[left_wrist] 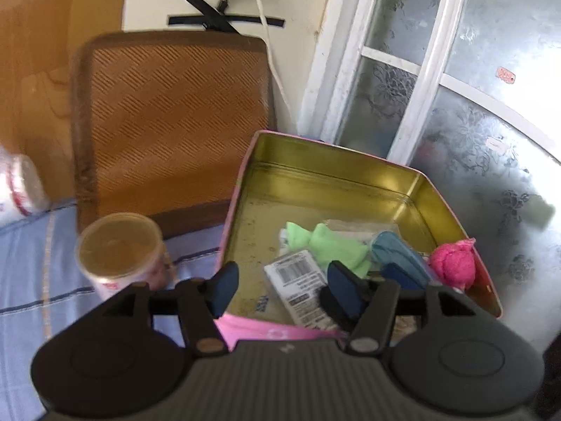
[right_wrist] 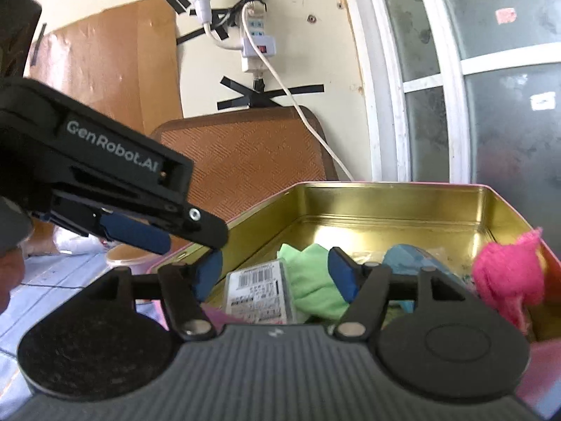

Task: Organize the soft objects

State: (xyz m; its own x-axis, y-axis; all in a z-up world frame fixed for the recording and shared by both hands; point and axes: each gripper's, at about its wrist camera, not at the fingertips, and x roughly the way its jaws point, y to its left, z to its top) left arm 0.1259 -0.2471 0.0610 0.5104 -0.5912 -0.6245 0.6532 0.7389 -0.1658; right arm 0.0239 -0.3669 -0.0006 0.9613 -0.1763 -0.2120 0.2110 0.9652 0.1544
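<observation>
An open pink tin with a gold inside [left_wrist: 336, 179] [right_wrist: 385, 203] stands on the blue striped bed cover. In it lie a green cloth [left_wrist: 333, 244] [right_wrist: 312, 280], a blue cloth [left_wrist: 396, 251] [right_wrist: 406, 256], a barcoded packet [left_wrist: 301, 286] [right_wrist: 259, 291] and a pink cloth [left_wrist: 452, 263] [right_wrist: 508, 277] at its right wall. My left gripper [left_wrist: 284, 289] is open and empty over the tin's near edge; it also shows in the right wrist view [right_wrist: 147, 231]. My right gripper [right_wrist: 277, 277] is open and empty above the tin's near side.
A lidded plastic cup [left_wrist: 121, 252] stands left of the tin. A brown woven cushion [left_wrist: 171, 122] [right_wrist: 245, 154] leans on the wall behind. A white cable [right_wrist: 308, 119] hangs from a power strip [right_wrist: 256, 45]. A frosted glass door [left_wrist: 455, 87] is on the right.
</observation>
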